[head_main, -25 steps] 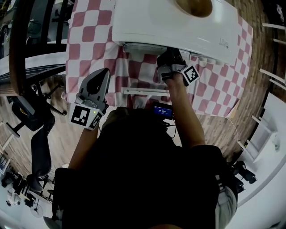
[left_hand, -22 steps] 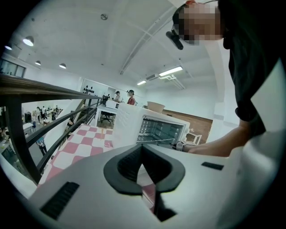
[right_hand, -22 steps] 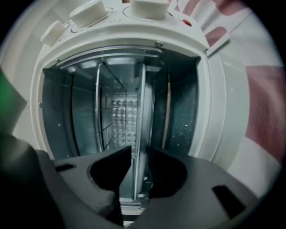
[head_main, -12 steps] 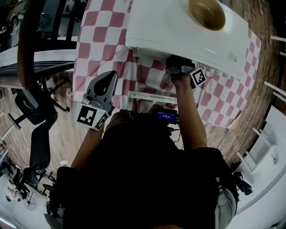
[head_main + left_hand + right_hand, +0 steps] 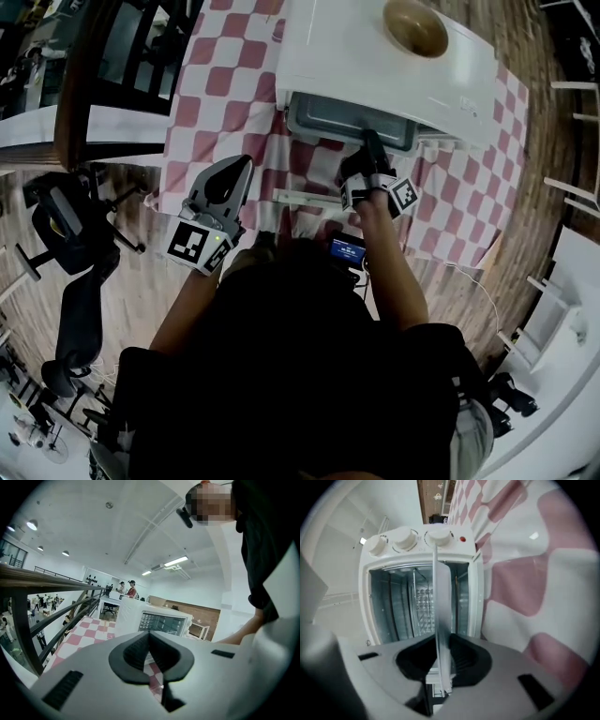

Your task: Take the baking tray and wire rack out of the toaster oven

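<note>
Right tongs (image 5: 373, 145), jaws just closing, pinch the front rim of the grey metal baking tray (image 5: 342, 120), which juts halfway out of the white toaster oven (image 5: 356, 47). Left tongs (image 5: 150, 639) are pressed together, empty.

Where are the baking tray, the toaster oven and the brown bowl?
baking tray (image 5: 328, 120): head view, on its grey floor, the part outside the oven.
toaster oven (image 5: 352, 52): head view, on its white top.
brown bowl (image 5: 415, 25): head view, on its hollow inside.

On the tablecloth (image 5: 220, 94), toaster oven (image 5: 356, 47) with bowl (image 5: 415, 26) atop, baking tray (image 5: 352, 124) partly out.
</note>
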Demonstrator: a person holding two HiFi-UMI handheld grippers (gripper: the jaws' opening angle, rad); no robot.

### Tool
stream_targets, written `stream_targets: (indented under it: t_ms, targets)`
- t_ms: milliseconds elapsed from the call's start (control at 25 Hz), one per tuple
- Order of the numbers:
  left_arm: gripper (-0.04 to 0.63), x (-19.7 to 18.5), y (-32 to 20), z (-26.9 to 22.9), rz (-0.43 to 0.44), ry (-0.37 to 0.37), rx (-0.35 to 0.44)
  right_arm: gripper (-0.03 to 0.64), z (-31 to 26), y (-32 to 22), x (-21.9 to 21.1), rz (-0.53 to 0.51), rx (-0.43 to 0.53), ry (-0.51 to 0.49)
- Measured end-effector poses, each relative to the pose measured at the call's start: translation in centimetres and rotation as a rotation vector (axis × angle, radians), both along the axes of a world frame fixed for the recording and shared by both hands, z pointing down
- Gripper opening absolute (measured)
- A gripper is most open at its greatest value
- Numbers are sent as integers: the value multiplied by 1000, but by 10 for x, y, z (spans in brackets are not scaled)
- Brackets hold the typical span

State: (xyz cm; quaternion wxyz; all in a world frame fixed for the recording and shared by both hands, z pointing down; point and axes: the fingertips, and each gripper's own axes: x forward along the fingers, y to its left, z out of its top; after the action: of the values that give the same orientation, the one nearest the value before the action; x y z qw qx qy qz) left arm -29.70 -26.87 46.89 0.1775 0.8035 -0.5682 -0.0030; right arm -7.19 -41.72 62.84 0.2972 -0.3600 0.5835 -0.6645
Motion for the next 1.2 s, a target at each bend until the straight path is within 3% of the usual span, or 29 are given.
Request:
stream_targets:
  t_ms: [520, 760, 1200]
  targets:
    - [-12, 3, 94, -39, 46, -13, 126, 80, -21, 131, 29, 21, -52, 3]
    - [-11, 6, 136, -57, 57, -13, 182, 80, -50, 198, 49, 31, 7, -61]
    - [-12, 55, 185, -78, 152, -25, 251, 83, -90, 301, 126, 136, 101, -31]
